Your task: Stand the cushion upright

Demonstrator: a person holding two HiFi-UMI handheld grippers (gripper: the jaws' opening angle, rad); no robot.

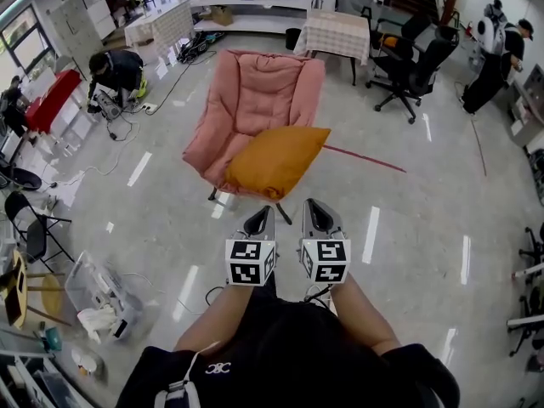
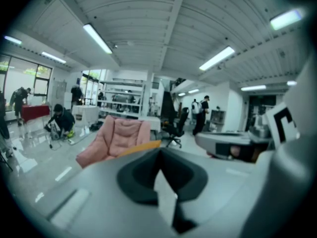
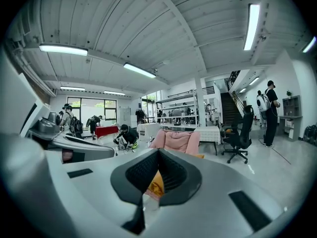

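Note:
An orange cushion (image 1: pixel 276 161) lies tilted over the front edge of a pink folding chair (image 1: pixel 255 100). Both grippers hover side by side above the floor just short of the chair, pointing at it. My left gripper (image 1: pixel 262 215) is shut and empty, and so is my right gripper (image 1: pixel 316 209). In the left gripper view the cushion (image 2: pixel 143 146) shows as an orange strip above the closed jaws, with the chair (image 2: pixel 116 135) behind it. In the right gripper view a patch of the cushion (image 3: pixel 154 182) shows below the closed tips, with the chair (image 3: pixel 177 140) beyond.
Black office chairs (image 1: pixel 412 66) and a table with a checked cloth (image 1: pixel 337 32) stand behind the chair to the right. A person (image 1: pixel 115 70) crouches at the left among cables. A clear plastic box (image 1: pixel 98 296) sits on the floor at the near left.

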